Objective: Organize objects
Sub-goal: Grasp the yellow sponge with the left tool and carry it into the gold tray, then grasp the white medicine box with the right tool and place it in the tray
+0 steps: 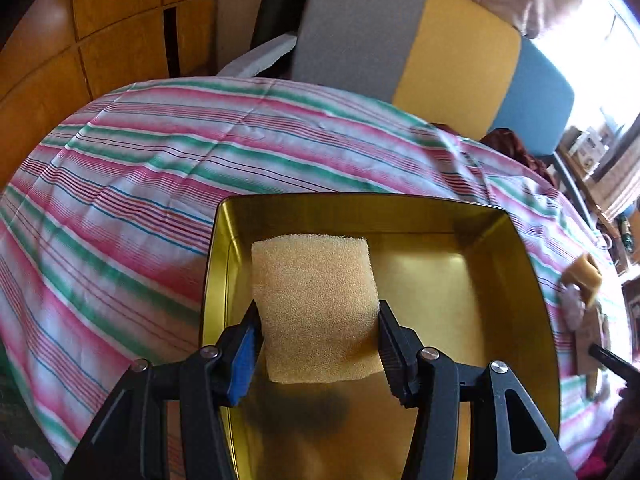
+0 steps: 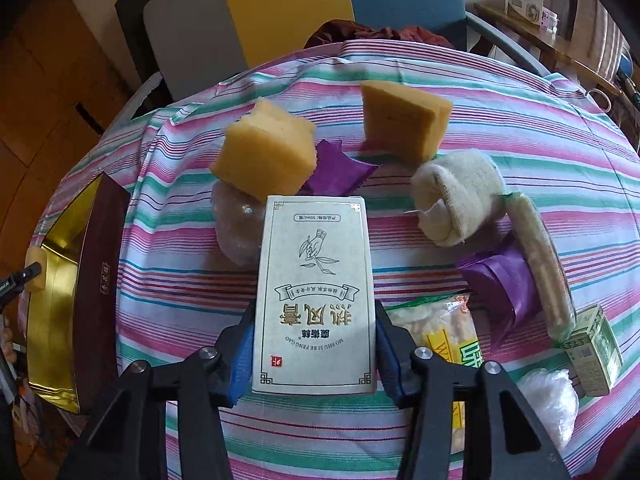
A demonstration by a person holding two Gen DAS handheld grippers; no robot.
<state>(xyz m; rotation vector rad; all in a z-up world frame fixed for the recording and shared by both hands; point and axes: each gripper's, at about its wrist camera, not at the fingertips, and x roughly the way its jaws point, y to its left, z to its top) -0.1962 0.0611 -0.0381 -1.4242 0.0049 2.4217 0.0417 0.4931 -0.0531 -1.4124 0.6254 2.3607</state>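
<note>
My left gripper is shut on a yellow sponge, held just above the floor of an open gold-lined tin. In the right wrist view the same tin sits at the table's left edge, with that sponge over it. My right gripper is shut on a white carton with printed lettering; its pads press on the carton's long sides low over the striped cloth.
Beyond the carton lie two more sponges, a purple cloth, a clear plastic bundle and a rolled cream sock. To the right are a long packet, a snack bag and a small green box. A chair stands behind the table.
</note>
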